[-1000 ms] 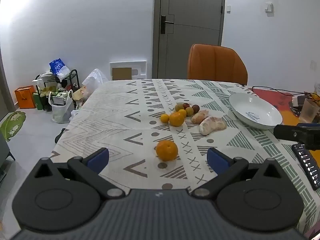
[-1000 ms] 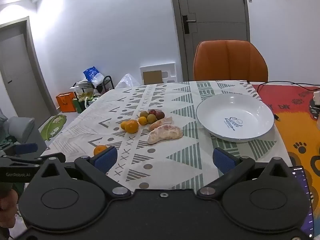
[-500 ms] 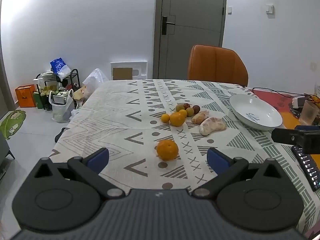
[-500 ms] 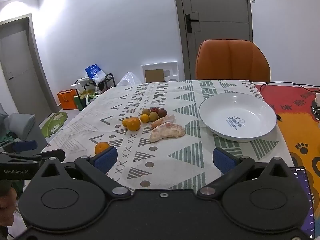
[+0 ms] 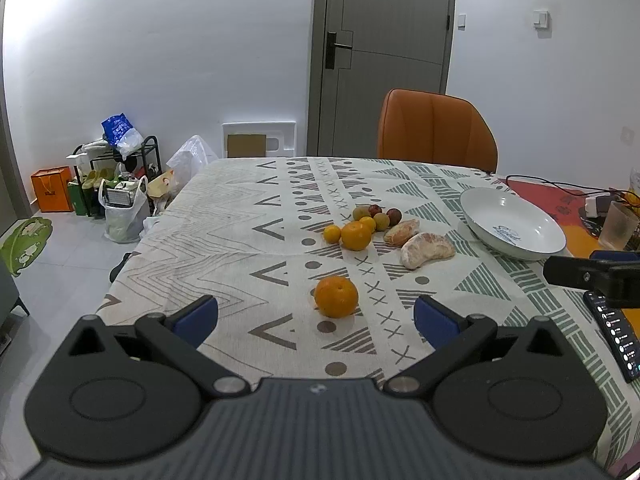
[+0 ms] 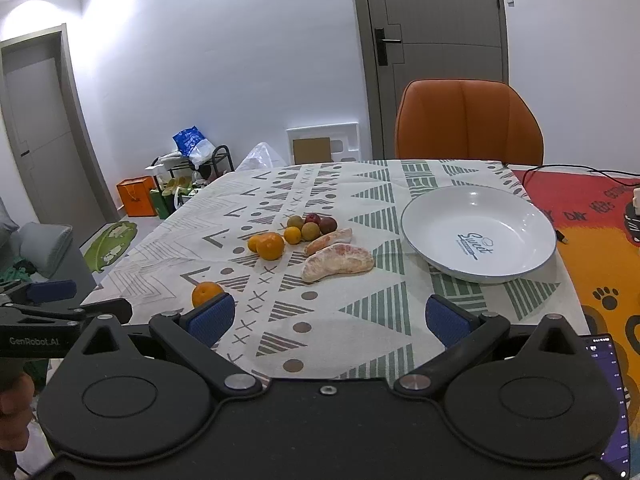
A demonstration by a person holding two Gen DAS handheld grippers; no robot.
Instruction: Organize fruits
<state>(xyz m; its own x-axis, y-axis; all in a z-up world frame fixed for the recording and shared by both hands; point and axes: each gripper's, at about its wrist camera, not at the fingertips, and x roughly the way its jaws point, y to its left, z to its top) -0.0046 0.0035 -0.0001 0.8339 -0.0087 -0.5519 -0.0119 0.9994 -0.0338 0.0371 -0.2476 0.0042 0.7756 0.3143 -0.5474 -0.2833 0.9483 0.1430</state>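
Note:
A lone orange lies on the patterned tablecloth just ahead of my left gripper, which is open and holds nothing. Farther back sits a cluster of small fruits: an orange, small citrus and dark plums, beside two peeled pomelo segments. A white bowl stands empty to the right. My right gripper is open above the table's near edge, with nothing between its fingers.
An orange chair stands at the far side of the table. A phone lies at the right edge, a glass and cables beyond it. Bags and a rack crowd the floor on the left.
Both grippers have shifted slightly; the right wrist view has drawn a little closer to the fruits and the bowl. No fruit has moved.

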